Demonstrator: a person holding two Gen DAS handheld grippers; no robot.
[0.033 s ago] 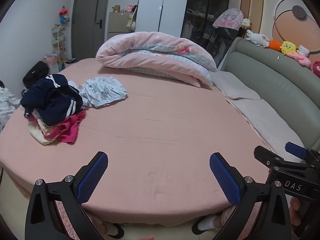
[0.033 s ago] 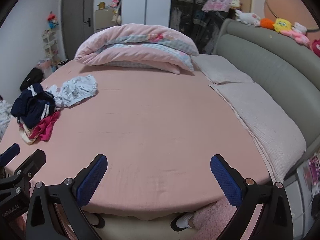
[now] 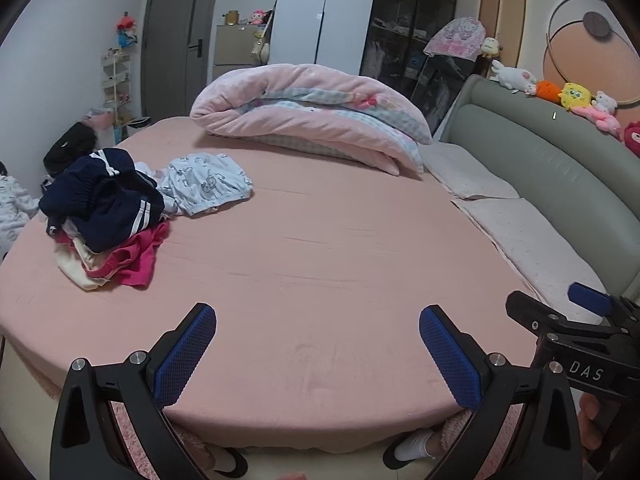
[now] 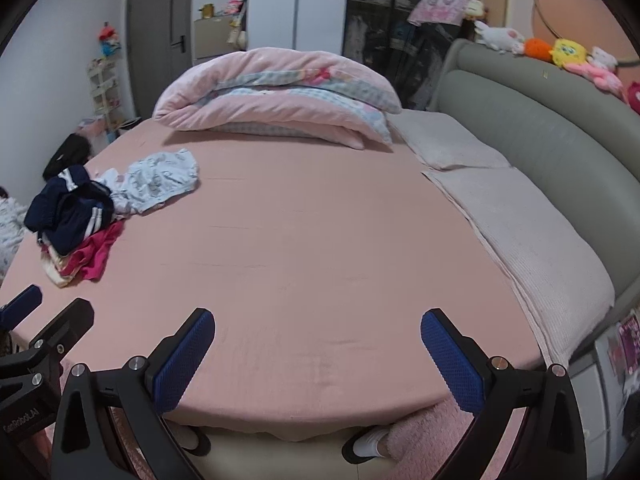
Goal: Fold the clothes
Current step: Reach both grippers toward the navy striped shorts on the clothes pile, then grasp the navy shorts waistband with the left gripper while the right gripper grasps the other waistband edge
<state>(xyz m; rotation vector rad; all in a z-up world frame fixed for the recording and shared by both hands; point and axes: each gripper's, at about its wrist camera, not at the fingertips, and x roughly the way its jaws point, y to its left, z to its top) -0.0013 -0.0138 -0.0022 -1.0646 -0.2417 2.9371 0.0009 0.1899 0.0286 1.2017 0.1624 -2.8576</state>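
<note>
bed sheet (image 3: 320, 248): matt soft cloth | headboard (image 3: 560, 168): smooth padded leather-like | pads (image 3: 184, 356): textured rubbery

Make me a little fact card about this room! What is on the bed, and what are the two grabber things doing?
Bed: round, pink sheet
Clothes pile: navy striped garment on top, magenta cloth beneath, at the bed's left side
Beside the pile: pale blue printed garment, touching it
Far side: folded pink quilt
Left gripper: jaws wide open, holding nothing
Right gripper: jaws wide open, holding nothing
Folding: not yet begun
</note>
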